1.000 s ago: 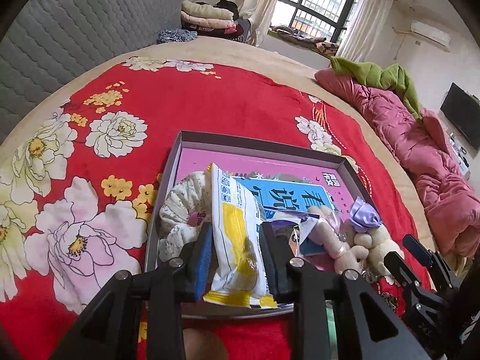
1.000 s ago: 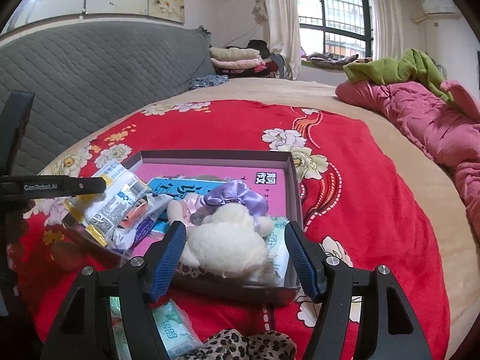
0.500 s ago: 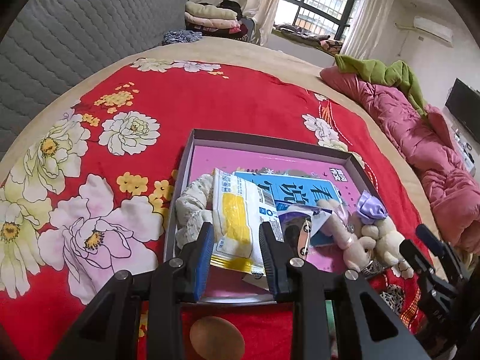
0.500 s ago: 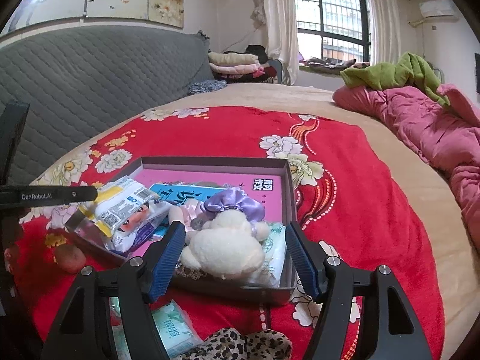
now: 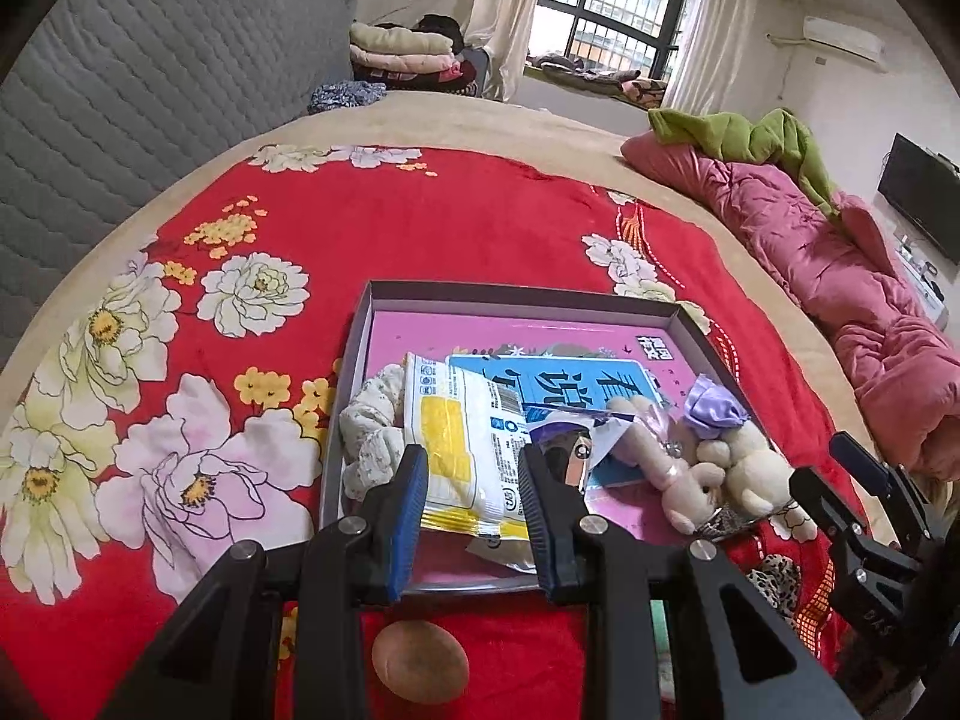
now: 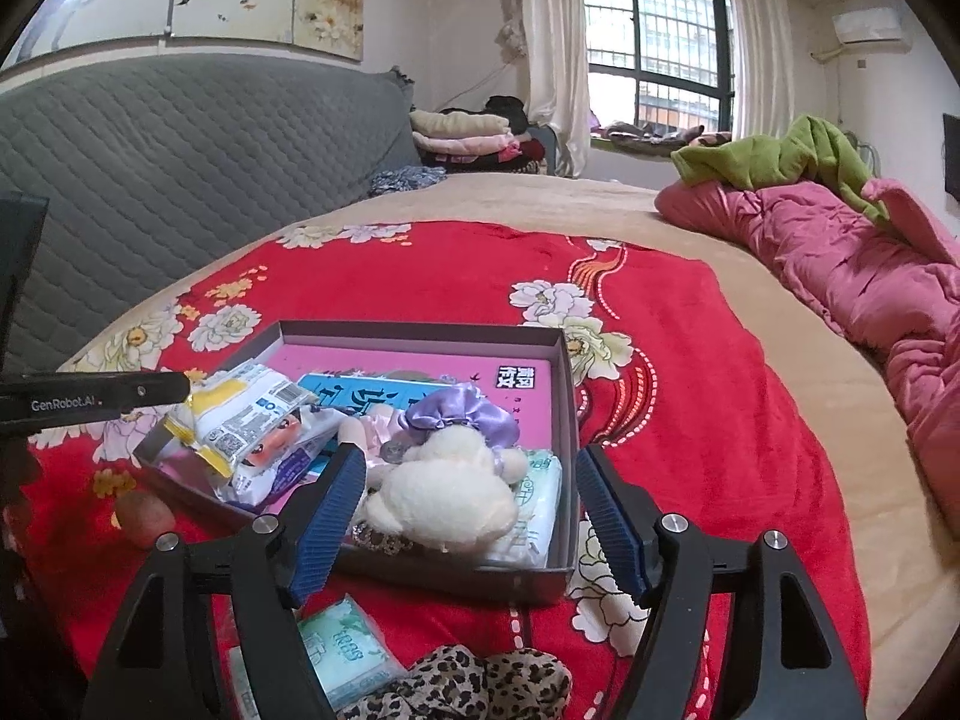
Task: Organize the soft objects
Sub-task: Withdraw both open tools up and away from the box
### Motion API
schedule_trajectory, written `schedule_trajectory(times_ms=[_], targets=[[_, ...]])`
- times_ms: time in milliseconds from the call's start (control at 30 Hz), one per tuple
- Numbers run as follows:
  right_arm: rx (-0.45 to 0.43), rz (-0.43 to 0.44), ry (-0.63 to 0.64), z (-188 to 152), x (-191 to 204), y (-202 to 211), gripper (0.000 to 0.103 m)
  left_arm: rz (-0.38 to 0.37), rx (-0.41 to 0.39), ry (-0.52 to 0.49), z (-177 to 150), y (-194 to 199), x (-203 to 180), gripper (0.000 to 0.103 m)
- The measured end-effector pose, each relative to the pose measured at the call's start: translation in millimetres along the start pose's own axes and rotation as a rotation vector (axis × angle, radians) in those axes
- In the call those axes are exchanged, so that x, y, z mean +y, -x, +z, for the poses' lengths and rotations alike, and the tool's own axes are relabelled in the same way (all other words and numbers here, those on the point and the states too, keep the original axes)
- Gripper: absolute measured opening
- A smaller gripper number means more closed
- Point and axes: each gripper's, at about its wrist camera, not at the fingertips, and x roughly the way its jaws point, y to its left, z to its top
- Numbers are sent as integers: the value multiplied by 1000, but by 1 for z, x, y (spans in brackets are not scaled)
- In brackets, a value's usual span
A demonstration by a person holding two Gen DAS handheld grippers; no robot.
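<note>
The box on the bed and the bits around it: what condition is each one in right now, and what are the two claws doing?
Box: lidless, on the red blanket.
White-and-yellow packet: lying in the box between the left gripper's fingers.
Plush toy: lying in the box.
Right gripper: open, empty.
Green tissue pack: outside the box, on the blanket.
Leopard-print cloth: crumpled, outside the box.

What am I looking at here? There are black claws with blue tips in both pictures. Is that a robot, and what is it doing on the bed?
No robot: a person holds a two-finger gripper in each hand, each with a camera looking along its fingers. The left gripper frames a white-and-yellow packet lying in the shallow box; whether it still pinches it is unclear. The right gripper is open around a cream plush toy in that box. Outside the box, on the red floral blanket, lie a green tissue pack and a leopard-print cloth.
</note>
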Motion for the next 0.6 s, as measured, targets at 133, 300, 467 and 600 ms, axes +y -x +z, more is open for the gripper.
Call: schedule_trajectory(times_ms=[133, 300, 467, 600], targets=[[-1, -8, -1, 1, 1, 5, 74, -8, -13, 4, 1, 7, 0, 31], [-5, -22, -1, 3, 1, 12, 74, -12, -26, 3, 2, 15, -1, 45], [-11, -30, 6, 5, 3, 20, 74, -18, -31, 4, 0, 23, -1, 49], [-18, -37, 6, 7, 4, 27, 74, -10, -34, 9, -2, 30, 0, 58]])
